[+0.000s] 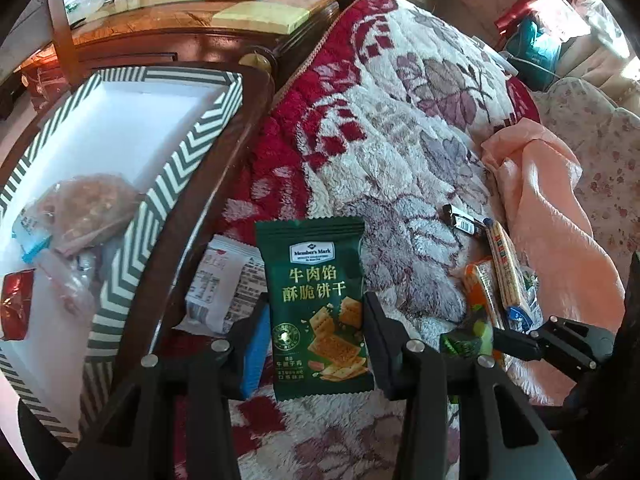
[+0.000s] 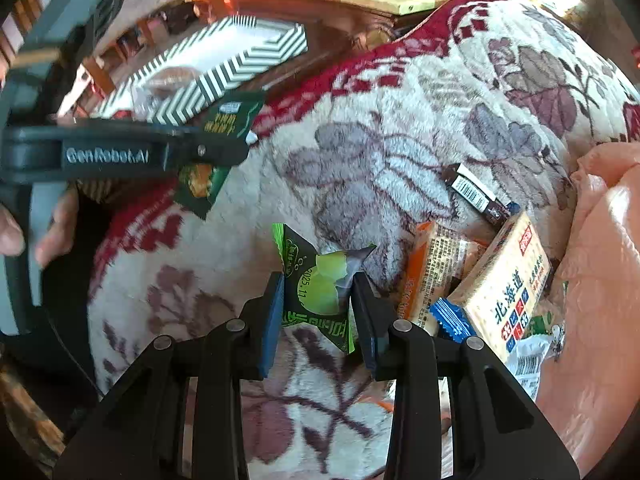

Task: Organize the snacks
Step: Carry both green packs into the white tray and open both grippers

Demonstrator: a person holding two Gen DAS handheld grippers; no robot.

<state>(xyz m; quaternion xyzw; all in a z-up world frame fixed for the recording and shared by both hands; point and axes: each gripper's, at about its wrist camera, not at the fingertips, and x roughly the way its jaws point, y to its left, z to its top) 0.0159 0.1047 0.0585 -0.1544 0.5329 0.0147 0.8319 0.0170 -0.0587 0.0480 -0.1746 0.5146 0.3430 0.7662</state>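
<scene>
My left gripper [image 1: 316, 320] is shut on a dark green cracker packet [image 1: 320, 292], held upright above the floral blanket; the same packet [image 2: 228, 120] shows in the right wrist view, in that gripper [image 2: 224, 148]. My right gripper [image 2: 316, 304] is shut on a small black-and-green candy packet [image 2: 320, 292], crumpled between the blue pads just above the blanket. In the left wrist view this gripper [image 1: 492, 340] shows low at the right with the candy packet [image 1: 464, 342]. A striped box [image 1: 160, 184] with several snacks inside lies to the left.
A pile of snacks lies right of my right gripper: an orange packet [image 2: 432, 272], a cream cracker pack [image 2: 508, 284] and a dark bar [image 2: 472, 192]. A white packet [image 1: 220, 280] lies by the box. Peach cloth [image 1: 552, 208] covers the right. A wooden table [image 1: 192, 12] stands behind.
</scene>
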